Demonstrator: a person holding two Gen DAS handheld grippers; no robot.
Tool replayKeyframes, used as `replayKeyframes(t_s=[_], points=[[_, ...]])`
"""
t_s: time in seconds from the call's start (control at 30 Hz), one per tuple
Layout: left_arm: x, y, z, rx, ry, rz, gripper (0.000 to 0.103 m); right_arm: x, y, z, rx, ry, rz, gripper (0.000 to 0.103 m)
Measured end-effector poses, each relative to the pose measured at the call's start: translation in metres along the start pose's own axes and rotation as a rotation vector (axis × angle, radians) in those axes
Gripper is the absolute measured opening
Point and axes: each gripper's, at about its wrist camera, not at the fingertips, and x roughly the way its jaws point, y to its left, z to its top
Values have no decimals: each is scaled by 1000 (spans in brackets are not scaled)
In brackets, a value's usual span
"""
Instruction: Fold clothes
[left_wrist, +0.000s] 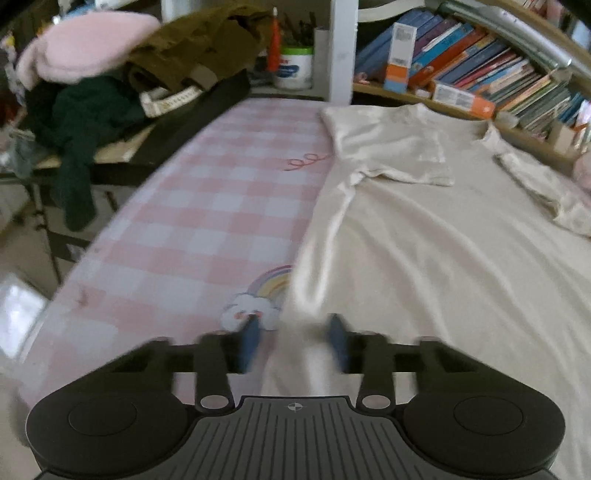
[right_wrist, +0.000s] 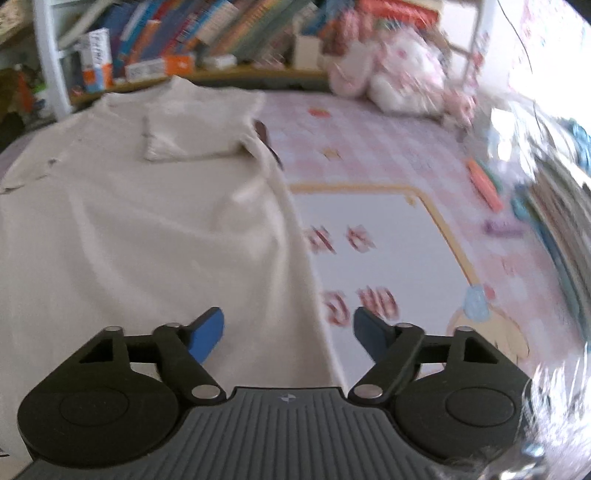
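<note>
The left gripper (left_wrist: 295, 341) is parted around the shirt's (left_wrist: 424, 240) edge at lower centre. The right gripper (right_wrist: 288, 334) is spread wide, empty, over the shirt's other edge on the bed (right_wrist: 369, 229).

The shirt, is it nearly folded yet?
Not nearly. Both sleeves of the cream shirt are already folded in over its body. The left gripper and right gripper are open at its bottom corners, the hem between their fingers. The body still lies full length on the checked sheet, not yet folded up.
</note>
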Motion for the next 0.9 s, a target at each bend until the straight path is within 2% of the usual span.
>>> replayKeyframes(t_s=[0.03,0.1,0.17,0.2,0.27,0.37,0.5,0.67,0.73,0.8,0.83,0.87,0.9], points=[[-1,2,0,-10,6,-4,1,0,-4,-2,15,2,17,62],[-3,4,-1,-17,17,-6,1,-1,-9,-6,31,1,40,58],[-5,2,-3,-7,22,-1,1,-3,-6,-7,11,-8,62,42],[-6,2,-4,-6,24,-1,1,-4,-3,-7,-1,-10,73,38],[-9,0,-6,-6,27,0,1,-6,0,-8,-17,-16,94,18],[-12,-1,-8,-9,27,-2,1,-7,-2,-8,-18,-22,94,8],[-14,0,-11,-26,24,-10,1,-5,-14,-5,14,-19,61,4],[-17,2,-15,-47,20,-21,2,-7,-17,-7,2,-14,72,4],[-18,3,-16,-55,19,-26,7,-8,-17,-9,1,-13,78,5],[-19,2,-17,-73,18,-23,10,-10,-20,-9,13,-9,92,9],[-23,2,-18,-91,10,-22,15,-13,-22,-9,26,-13,101,14],[-26,3,-20,-110,-1,-24,19,-17,-24,-10,35,-24,113,25],[-30,2,-21,-123,-13,-28,30,-21,-26,-12,38,-36,122,31]])
